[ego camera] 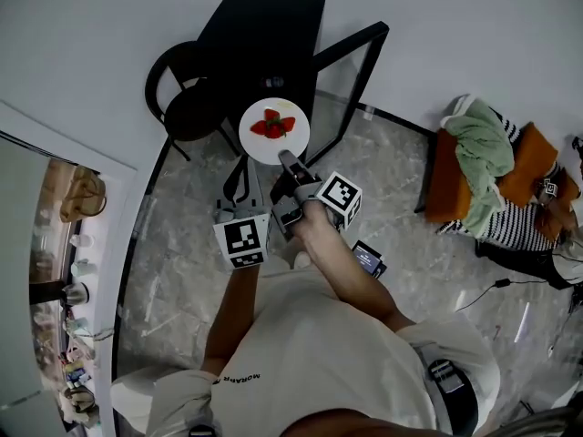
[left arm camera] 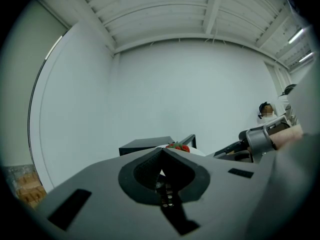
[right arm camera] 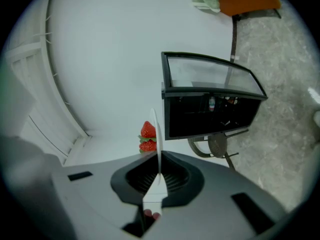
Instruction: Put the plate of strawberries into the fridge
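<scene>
I see the black table (ego camera: 264,35) at the far side, with a black chair (ego camera: 187,103) on its left. My right gripper (ego camera: 288,160) is clenched on the near rim of the white plate (ego camera: 273,139), holding it face up in the air by the table's near edge. The strawberries (ego camera: 274,124) sit mid-plate. My left gripper (ego camera: 240,178) hangs just left of the right one, jaws pressed together, empty.
</scene>
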Demonstrator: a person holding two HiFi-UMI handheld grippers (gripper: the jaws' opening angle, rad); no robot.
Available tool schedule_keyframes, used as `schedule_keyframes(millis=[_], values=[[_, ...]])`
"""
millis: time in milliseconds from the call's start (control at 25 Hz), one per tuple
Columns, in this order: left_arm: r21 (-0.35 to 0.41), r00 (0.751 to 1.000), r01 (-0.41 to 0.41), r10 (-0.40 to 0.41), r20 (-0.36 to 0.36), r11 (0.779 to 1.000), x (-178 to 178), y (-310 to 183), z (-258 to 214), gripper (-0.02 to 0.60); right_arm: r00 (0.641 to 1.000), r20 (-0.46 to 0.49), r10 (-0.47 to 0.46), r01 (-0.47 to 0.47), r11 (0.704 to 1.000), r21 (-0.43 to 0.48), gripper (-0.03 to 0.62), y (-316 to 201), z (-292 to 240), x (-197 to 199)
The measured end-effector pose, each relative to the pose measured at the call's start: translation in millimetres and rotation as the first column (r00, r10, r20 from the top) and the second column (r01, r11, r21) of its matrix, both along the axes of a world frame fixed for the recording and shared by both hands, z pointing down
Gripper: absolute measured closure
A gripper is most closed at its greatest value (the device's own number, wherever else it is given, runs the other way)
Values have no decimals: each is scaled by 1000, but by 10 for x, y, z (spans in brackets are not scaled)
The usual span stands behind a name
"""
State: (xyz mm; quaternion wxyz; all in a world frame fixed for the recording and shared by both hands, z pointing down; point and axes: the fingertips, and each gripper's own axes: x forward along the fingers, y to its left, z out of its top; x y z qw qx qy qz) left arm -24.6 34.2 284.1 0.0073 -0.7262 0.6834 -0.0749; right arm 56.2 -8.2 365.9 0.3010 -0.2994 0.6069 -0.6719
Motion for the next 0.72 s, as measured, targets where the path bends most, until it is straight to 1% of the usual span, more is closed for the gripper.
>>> schedule_keyframes(millis=[160,280,560,720], values=[[-7,1000,2,-3,-3,1000,7,-36,43,581,1000,-11,-7,7,1000,-9,572,-47,76,-5],[-18,1000,-9,9,-10,1000,-59,-129,100,580,1000,-26,-6,5,1000,-22,572,-145,132,-102],[-35,999,-41,40,-19,999,-310,-316,186,580,999,-47,22,-23,999,-32,572,-313,210,-334],[-46,997,-66,65,-32,997,-594,-581,248,581,997,-55,46,-48,998,-45,572,-539,241,-605]])
